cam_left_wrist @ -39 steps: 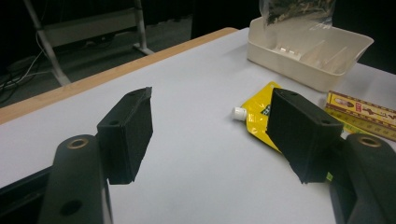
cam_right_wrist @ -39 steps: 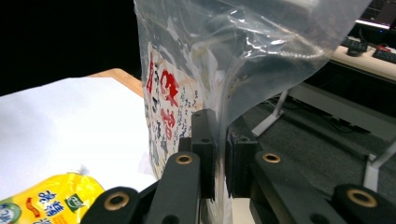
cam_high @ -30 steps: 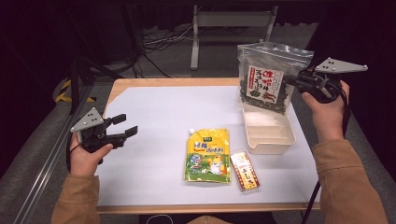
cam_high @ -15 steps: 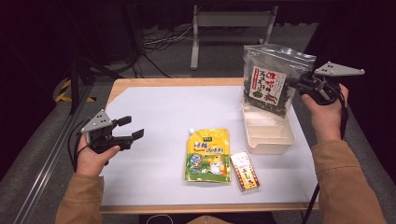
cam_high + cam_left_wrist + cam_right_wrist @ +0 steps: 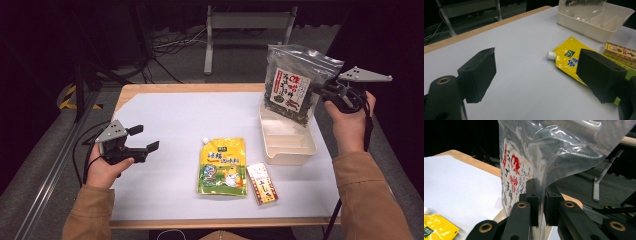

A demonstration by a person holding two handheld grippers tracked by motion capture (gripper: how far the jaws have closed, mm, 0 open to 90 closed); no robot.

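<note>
A clear bag of dark seaweed [image 5: 296, 82] with a white and red label hangs above the far end of the cream tray [image 5: 295, 152], and my right gripper [image 5: 326, 93] is shut on its right edge. In the right gripper view the jaws pinch the bag's plastic [image 5: 529, 167] between them. My left gripper [image 5: 145, 138] is open over the white table sheet at the left, empty. Between its jaws in the left gripper view lies bare sheet, with the yellow spout pouch [image 5: 571, 58] to the right. The pouch [image 5: 223, 166] lies flat at the table's middle.
A small red and yellow box [image 5: 263, 183] lies right of the pouch, near the front edge. The cream tray [image 5: 596, 23] has dividers inside. The wooden table edge [image 5: 190, 88] borders the white sheet. A metal stand [image 5: 247, 22] and cables are on the floor behind.
My left gripper has slid right and a little toward the pouch. The right gripper has carried the seaweed bag slightly right and up over the tray.
</note>
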